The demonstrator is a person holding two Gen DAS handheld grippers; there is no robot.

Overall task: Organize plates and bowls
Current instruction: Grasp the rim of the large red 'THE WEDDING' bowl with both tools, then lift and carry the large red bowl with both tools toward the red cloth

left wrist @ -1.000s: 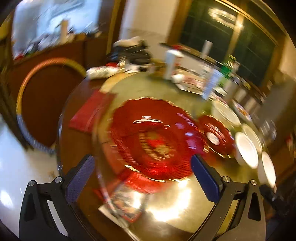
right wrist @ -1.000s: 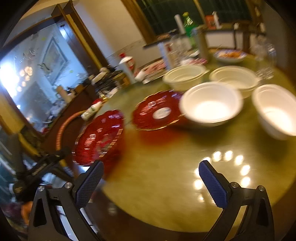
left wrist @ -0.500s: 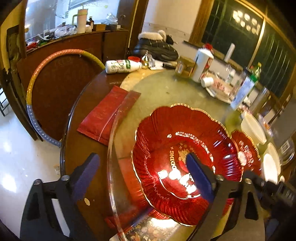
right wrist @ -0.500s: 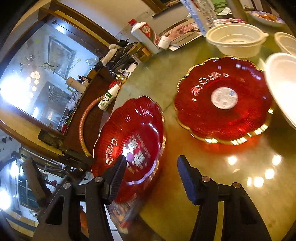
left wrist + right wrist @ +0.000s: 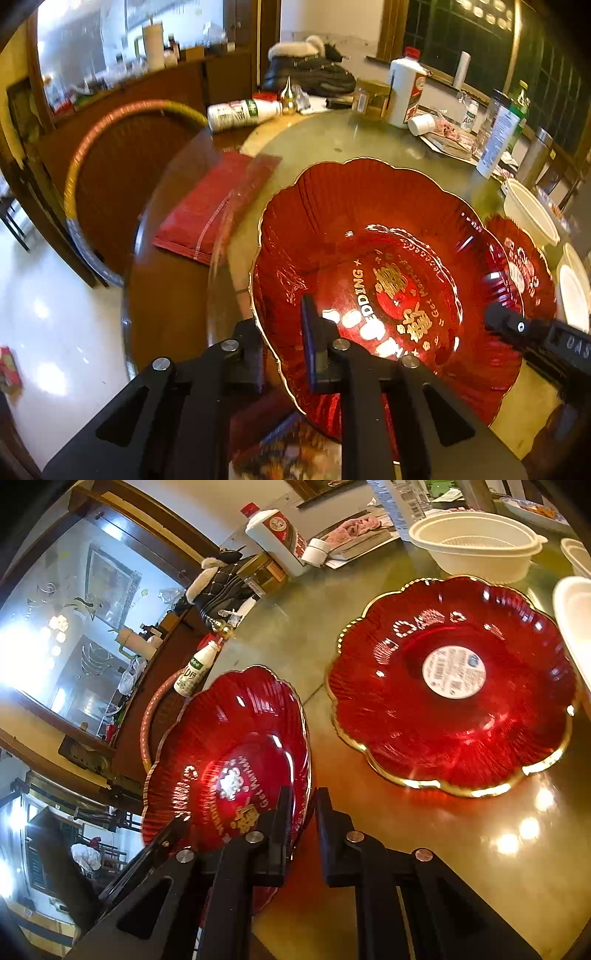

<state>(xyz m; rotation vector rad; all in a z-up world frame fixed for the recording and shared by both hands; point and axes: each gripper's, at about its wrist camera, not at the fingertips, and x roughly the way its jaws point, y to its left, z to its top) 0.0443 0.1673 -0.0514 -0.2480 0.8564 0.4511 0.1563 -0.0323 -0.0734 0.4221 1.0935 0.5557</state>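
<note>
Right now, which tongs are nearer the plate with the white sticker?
Right: the right tongs clamp the lettered plate's rim beside the sticker plate; left tongs clamp the opposite rim.

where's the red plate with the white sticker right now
In the right wrist view, the stickered red plate lies flat on the table, right of the gripped plate, just below the white bowl.

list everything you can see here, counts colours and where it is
red plates: 2, red with gold rim; one gripped at the table edge, one flat by the bowls
bowls: at least 3, white, past the flat plate
liquor bottle: 1, white with red cap, far side
milk bottle: 1, white and green, lying down
red packet: 1, left of the held plate
jacket: 1, black, behind the table
table: 1, glass-topped
left gripper: black, shut on plate rim
right gripper: black, shut on plate rim
</note>
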